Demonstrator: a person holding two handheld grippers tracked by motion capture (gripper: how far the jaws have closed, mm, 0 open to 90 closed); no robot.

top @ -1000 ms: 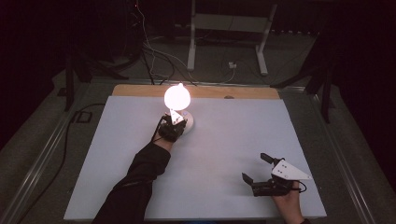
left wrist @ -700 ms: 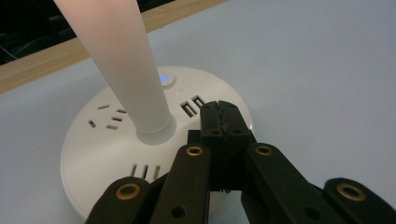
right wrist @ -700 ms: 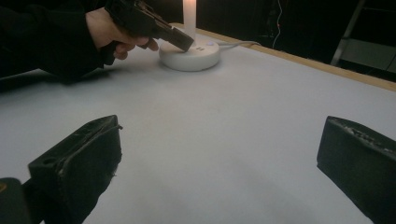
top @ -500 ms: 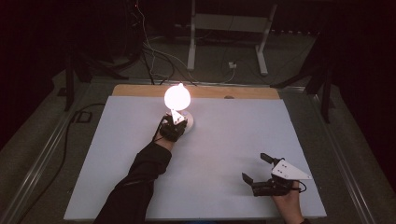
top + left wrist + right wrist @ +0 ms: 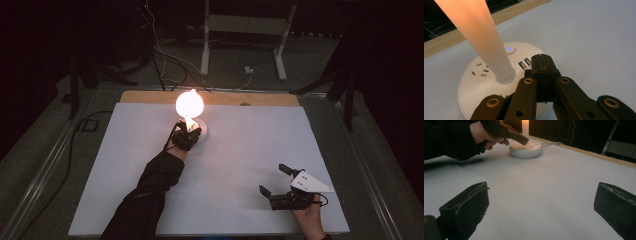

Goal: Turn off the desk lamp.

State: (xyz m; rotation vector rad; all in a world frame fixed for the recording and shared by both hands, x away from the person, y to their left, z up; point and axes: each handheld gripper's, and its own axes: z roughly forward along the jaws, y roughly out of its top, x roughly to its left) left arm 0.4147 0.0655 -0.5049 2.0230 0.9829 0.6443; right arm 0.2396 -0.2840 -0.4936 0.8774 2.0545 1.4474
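Observation:
A lit, glowing bulb stands in a round white socket base at the far middle of the white tabletop. In the left gripper view its bright neck rises from the base, beside a blue-lit button and two USB ports. My left gripper is shut with nothing between its jaws, its tips just over the base by the ports; whether they touch it I cannot tell. My right gripper rests open near the front right, pads wide apart and nothing between them.
A wooden strip runs along the table's far edge. A white cable leaves the base toward the back. Behind the table are floor cables and a white stand. The person's dark sleeve crosses the front left.

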